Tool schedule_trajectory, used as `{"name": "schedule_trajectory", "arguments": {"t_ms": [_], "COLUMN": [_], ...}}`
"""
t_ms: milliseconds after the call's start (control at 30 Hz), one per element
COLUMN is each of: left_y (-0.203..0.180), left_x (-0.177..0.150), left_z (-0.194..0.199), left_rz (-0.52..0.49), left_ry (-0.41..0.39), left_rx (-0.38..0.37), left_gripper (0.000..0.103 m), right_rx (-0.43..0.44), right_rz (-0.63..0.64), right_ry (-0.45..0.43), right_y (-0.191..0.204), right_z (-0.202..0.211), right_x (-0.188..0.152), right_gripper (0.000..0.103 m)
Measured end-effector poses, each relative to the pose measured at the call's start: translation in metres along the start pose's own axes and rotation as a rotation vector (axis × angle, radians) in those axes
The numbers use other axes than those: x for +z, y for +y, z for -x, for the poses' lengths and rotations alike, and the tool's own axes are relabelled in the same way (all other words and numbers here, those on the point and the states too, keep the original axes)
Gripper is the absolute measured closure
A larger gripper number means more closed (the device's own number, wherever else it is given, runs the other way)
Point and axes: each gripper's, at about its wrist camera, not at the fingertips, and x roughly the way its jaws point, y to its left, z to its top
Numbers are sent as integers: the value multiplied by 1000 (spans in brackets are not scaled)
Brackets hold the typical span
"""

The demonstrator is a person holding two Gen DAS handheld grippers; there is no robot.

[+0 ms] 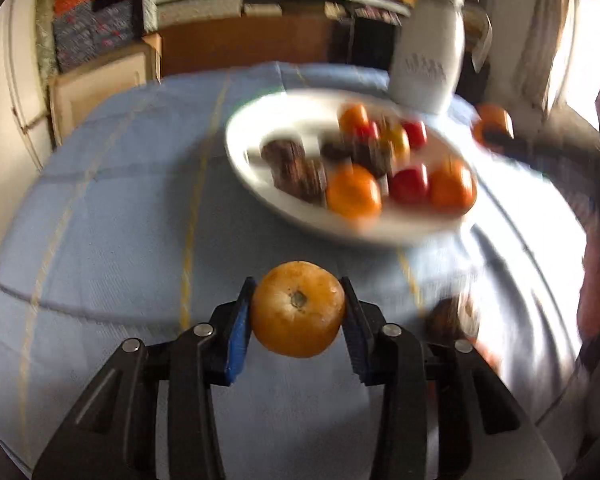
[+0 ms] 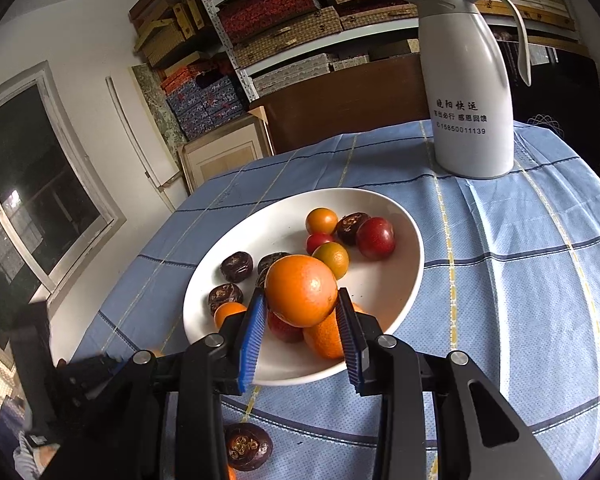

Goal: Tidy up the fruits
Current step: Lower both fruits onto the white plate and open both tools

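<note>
My left gripper (image 1: 299,306) is shut on an orange (image 1: 298,309), stem end toward the camera, held above the blue checked tablecloth in front of the white plate (image 1: 256,120). The plate holds several oranges, red fruits and dark brown fruits; this view is blurred. My right gripper (image 2: 302,300) is shut on a larger orange (image 2: 301,290) and holds it over the near part of the white plate (image 2: 404,280). In the left wrist view the right gripper shows at the far right with its orange (image 1: 493,123).
A white thermos jug (image 2: 470,92) stands at the far side of the table behind the plate. A dark brown fruit (image 2: 247,446) lies on the cloth near the front edge, also seen in the left wrist view (image 1: 448,318). Shelves of boxes stand behind the table.
</note>
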Motion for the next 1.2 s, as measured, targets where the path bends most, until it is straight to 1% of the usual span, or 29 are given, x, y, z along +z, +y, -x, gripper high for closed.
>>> {"name": "schedule_trajectory", "arguments": {"t_ms": [133,200,300,333,367,400,433,567,633,700,800,933,967,1067,1200], "left_y": [-9,-16,-24,-27,-29,-30,-32,-31,-33,-38,-45,-49,-49,-47,-42], "left_x": [53,72,89,92,92,90,89,82,78,75,71,61,57,49,35], "left_z": [-3,-16,-41,-48,-53,-56,-57,-53,-44,-37,-27,-15,-10,1,14], "left_rz": [-6,-12,-4,-4,-6,-10,-15,-55,-70,-91,-121,-139,-137,-119,-95], "left_ry": [-74,-76,-52,-54,-60,-81,-94,-125,-144,-168,-208,-234,-241,-256,-264], "left_rx": [9,4,-22,-15,-1,19,28,95,126,163,215,269,279,272,282], "left_gripper": [63,63,61,49,40,21,12,12,9,8,5,5,5,5,5], "right_rx": [-15,-24,-34,-43,-51,-57,-57,-46,-66,-85,-70,-76,-74,-59,-46], "right_rz": [-17,-20,-17,-7,-3,-13,-30,-52,-37,-16,-1,31,31,21,4], "right_ry": [8,26,60,73,74,60,37,-17,-34,-39,-38,-52,-56,-60,-58], "right_y": [-8,-10,-10,-9,-9,-10,-13,-18,-18,-15,-8,0,1,2,3], "right_z": [-6,-15,-31,-38,-43,-46,-45,-32,-26,-24,-22,-16,-13,-4,8], "right_x": [4,8,13,15,16,18,18,17,12,7,1,-5,-6,-11,-21], "right_gripper": [67,67,67,66,64,51,42,42,34,33,33,33,33,32,32]}}
